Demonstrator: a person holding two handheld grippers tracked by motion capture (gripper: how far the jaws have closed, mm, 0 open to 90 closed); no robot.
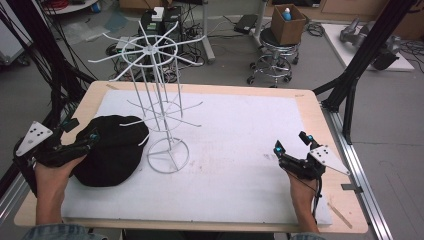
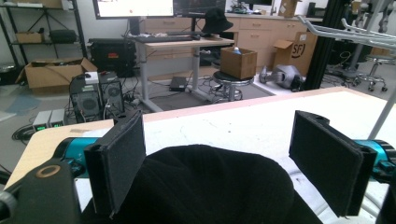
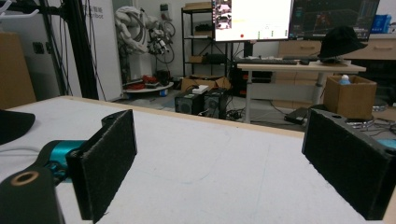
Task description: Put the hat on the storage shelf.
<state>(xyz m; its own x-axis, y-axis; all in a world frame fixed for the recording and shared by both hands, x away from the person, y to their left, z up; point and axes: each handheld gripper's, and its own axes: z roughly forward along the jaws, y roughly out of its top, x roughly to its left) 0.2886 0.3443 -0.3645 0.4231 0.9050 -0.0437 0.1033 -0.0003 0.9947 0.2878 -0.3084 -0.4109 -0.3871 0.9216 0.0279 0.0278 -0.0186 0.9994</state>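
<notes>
step: left gripper (image 1: 90, 136) fingers spread over hat (image 1: 110, 150) beside rack (image 1: 160, 100) | right gripper (image 1: 290, 150) open, idle | next: likely pinch hat

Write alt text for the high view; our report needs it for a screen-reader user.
A person's left gripper, jaws open, reaches onto a black hat beside a white wire rack on a white-padded table. The right gripper rests open at the table's right side.
</notes>
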